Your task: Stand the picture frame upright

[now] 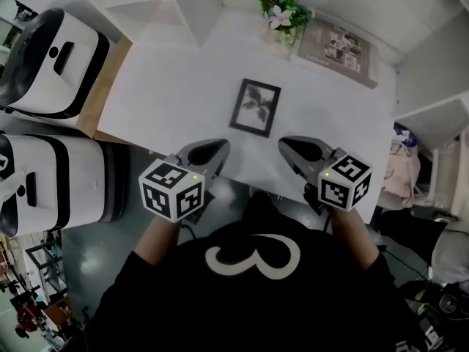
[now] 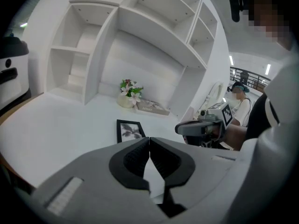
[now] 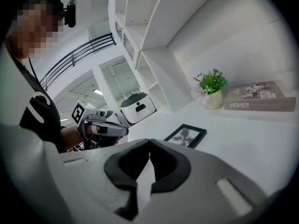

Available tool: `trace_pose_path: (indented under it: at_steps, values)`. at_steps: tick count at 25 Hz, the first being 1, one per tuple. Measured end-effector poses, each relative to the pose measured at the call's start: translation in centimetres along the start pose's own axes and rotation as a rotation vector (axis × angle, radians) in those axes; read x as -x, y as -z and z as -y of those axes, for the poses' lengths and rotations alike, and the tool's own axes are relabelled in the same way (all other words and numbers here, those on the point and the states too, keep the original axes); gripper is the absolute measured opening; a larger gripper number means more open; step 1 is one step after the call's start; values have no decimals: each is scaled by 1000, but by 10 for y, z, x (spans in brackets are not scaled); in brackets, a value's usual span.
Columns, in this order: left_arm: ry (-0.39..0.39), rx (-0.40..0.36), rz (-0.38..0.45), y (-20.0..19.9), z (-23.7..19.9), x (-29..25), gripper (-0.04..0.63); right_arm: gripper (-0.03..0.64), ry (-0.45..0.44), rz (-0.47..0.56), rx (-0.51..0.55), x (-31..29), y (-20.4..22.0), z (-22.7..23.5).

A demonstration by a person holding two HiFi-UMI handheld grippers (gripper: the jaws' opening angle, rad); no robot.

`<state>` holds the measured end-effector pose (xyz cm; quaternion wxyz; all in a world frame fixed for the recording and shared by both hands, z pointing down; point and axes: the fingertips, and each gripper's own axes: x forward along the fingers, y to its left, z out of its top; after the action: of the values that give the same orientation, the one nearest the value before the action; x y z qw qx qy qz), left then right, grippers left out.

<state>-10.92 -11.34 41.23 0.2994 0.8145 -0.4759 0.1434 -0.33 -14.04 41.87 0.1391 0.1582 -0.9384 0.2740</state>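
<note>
The picture frame (image 1: 255,107) lies flat, face up, mid-way across the white table (image 1: 168,86), well short of the potted plant (image 1: 282,12) and the book (image 1: 338,46) at the back. The left gripper (image 1: 222,145) and right gripper (image 1: 283,142) hover at the near edge, each with jaws pressed together on nothing. Lying flush on a smooth top, the frame offers little to pinch. I'd guess a nudge from closed tips just skates it toward the plant. Whether it has a rear stand I cannot tell — without one, it topples.
</note>
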Motion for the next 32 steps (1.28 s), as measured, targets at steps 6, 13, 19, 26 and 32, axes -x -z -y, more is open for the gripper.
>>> trace_pose_path:
  at_steps: [6,13,19,26,32]
  values:
    - [19,-10,-73,-11,-27,-36,14,92,31,-80,-1,-23,-4,41]
    - [27,-57,-186,-11,-52,-73,123,120,130,-192,20,-44,6,83]
    - [18,-156,-292,-5,-78,-109,135,164,218,-232,5,-68,8,108]
    - [37,-207,-356,2,-98,-133,137,183,307,-278,-30,-87,21,120]
    - [80,-229,-391,12,-101,-142,135,183,364,-289,-37,-94,31,124]
